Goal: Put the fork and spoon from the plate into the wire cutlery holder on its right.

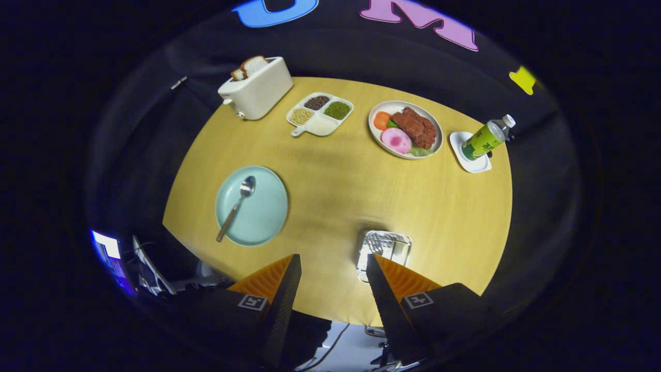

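A light blue plate (258,214) lies on the round wooden table (341,201), ahead and to the left of my fingers. A metal spoon (236,206) rests on it, bowl away from me and handle reaching past the plate's near rim. The white wire cutlery holder (384,248) stands just ahead of my right finger (397,281), partly hidden by it. Whether it holds anything I cannot make out. My gripper (333,258) hangs high above the table's near edge, open, with nothing between its fingers.
At the far side stand a white toaster (256,88) with bread, a divided dish of beans (320,113), a plate of food (405,129) and a green bottle (485,139) on a white coaster. A screen (111,253) glows below the table's left edge.
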